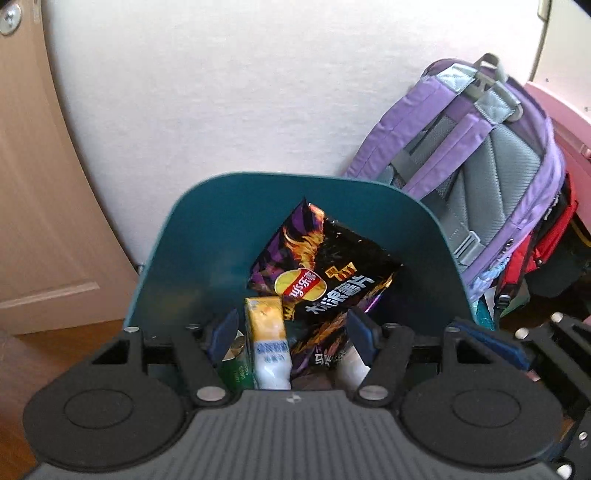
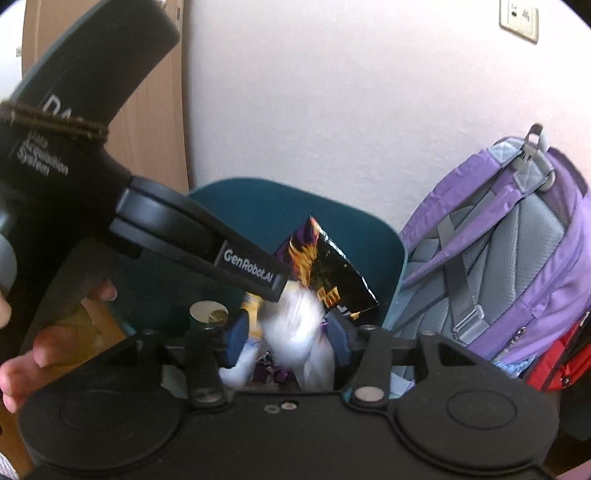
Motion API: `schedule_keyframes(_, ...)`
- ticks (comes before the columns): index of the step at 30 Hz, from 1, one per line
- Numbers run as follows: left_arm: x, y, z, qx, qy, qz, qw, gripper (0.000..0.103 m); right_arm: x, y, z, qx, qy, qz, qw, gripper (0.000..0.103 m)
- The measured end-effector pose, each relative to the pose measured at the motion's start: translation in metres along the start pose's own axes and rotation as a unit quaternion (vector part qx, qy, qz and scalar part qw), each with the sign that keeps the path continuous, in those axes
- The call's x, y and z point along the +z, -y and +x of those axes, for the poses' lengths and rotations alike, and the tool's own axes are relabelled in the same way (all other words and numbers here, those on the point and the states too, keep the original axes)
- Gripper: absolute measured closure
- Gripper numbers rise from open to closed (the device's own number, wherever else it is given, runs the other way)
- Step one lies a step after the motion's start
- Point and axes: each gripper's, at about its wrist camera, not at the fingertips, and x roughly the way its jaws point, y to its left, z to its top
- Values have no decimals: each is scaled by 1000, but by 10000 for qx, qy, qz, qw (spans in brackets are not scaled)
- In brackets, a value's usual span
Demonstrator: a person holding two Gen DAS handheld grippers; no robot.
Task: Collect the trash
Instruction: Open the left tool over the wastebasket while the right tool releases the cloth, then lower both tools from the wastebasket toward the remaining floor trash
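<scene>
A teal trash bin (image 1: 207, 236) stands against the wall and holds a black and purple chip bag (image 1: 325, 266), a yellow and white drink carton (image 1: 267, 343) and a green can (image 1: 234, 365). My left gripper (image 1: 293, 334) hangs open over the bin mouth, its blue pads on either side of the carton. In the right wrist view, my right gripper (image 2: 288, 339) is open over the same bin (image 2: 258, 206). A blurred white crumpled tissue (image 2: 299, 332) sits between its pads, loose. The chip bag (image 2: 325, 269) and the can top (image 2: 208, 310) show there too. The left gripper's body crosses the upper left.
A purple and grey backpack (image 1: 491, 166) leans on the wall right of the bin, with a red bag (image 1: 543, 240) beside it. A wooden door (image 1: 40, 206) is at the left. A wall socket (image 2: 519, 16) is at the upper right. The floor is wood.
</scene>
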Motion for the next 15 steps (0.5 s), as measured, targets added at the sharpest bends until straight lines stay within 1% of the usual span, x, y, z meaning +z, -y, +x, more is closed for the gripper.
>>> schedule_keyframes(7, -12, 7, -47, 41, 273, 98, 9996, 38, 1, -9, -48, -67, 264, -47, 9996, 40)
schedule_keyframes(9, -18, 9, -63, 83, 358, 137, 9992, 38, -1, -12, -64, -85, 327, -54, 9994, 39)
schedule_keyframes(10, -20, 10, -70, 84, 393, 147, 9991, 37, -2, -13, -74, -90, 365, -45, 9993, 38)
schedule_keyframes(11, -24, 10, -78, 79, 440, 154, 9989, 34, -4, -14, -81, -90, 396, -41, 9992, 37)
schedule_keyframes(12, -28, 11, -86, 76, 499, 154, 9986, 31, -6, -15, -89, -92, 428, -46, 9990, 34)
schedule_keyframes(13, -33, 11, -94, 66, 574, 153, 9982, 26, -8, -15, -96, -103, 461, -51, 9989, 32)
schedule_keyframes(15, -42, 11, -110, 52, 719, 170, 9973, 24, -12, -18, -110, -104, 508, -51, 9986, 30)
